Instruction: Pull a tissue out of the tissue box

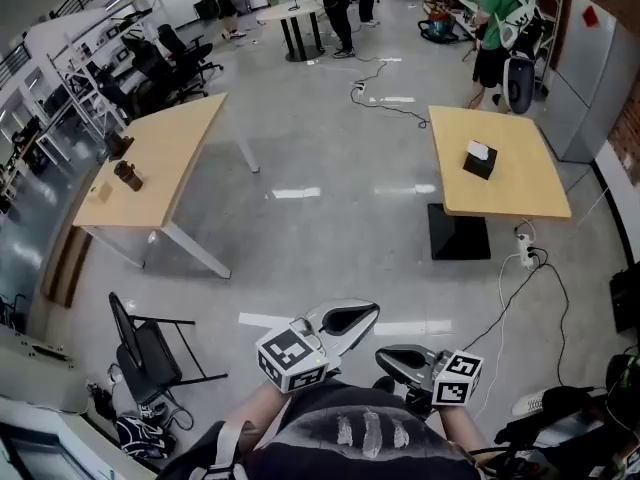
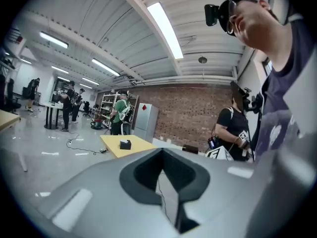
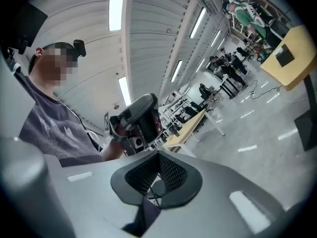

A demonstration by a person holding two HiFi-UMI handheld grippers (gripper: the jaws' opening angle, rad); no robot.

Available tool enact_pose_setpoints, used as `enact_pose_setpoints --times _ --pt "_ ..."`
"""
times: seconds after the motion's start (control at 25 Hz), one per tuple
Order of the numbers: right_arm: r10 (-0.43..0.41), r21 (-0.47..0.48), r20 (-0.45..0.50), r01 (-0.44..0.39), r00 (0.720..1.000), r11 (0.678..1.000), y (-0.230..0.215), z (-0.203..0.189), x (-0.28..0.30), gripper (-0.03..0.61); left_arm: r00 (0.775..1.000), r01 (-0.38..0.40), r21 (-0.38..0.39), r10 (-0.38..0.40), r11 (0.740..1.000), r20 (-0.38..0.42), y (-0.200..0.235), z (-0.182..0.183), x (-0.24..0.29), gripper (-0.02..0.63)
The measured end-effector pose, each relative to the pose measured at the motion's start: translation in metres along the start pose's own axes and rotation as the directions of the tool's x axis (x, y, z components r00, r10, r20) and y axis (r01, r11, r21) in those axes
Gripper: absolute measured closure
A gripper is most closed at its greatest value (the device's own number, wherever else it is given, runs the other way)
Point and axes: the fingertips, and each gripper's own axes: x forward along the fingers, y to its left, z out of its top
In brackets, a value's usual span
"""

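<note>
The tissue box [image 1: 480, 158], dark with a white tissue sticking up from its top, stands on the right-hand wooden table [image 1: 510, 193], a little left of that table's middle and far from both grippers. The table rests on a black pedestal base [image 1: 459, 231]. A white power strip [image 1: 524, 257] lies on the floor just right of the base, with a cable running from it towards the near side. Beyond the table, at the far right, a person in a green shirt [image 1: 500, 13] stands beside a tall grey cabinet [image 1: 590, 78]. A second wooden table [image 1: 160, 158] stands well apart on the left, carrying a few small dark objects [image 1: 127, 175]. A black chair [image 1: 145, 353] stands at the near left. Close to the wearer's body at the near edge, the left gripper [image 1: 362, 314] has its jaws pressed together with nothing between them, over open floor. The right gripper [image 1: 388, 356], just beside it, likewise has its jaws closed against each other and empty. Neither touches the box.
</note>
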Motion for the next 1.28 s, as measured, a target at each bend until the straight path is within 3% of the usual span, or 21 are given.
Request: enact_pose_setpoints --times 0.28,0.64,1.0,1.28 --pt "0.007 -0.012 -0.021 -0.007 1.000 1.000 -0.012 0.013 -0.028 0.580 0.999 0.002 -0.052 -0.004 0.999 -0.037 -0.005 -0.005 0.043 0.612" --pt "-0.143 0.010 0.011 0.143 0.990 0.990 -0.044 0.033 -0.048 0.580 0.991 0.132 -0.084 -0.134 0.988 -0.013 0.010 0.006 0.089 0.612" --pt "-0.219 -0.062 -0.048 0.216 0.975 0.974 -0.107 0.083 -0.008 0.580 0.986 0.161 -0.078 -0.156 0.984 0.059 0.092 0.032 0.116 0.612" --pt "-0.241 -0.079 -0.117 0.232 0.964 0.969 -0.134 0.116 0.038 0.580 0.989 0.117 -0.111 -0.106 0.987 0.099 0.162 0.049 0.095 0.612"
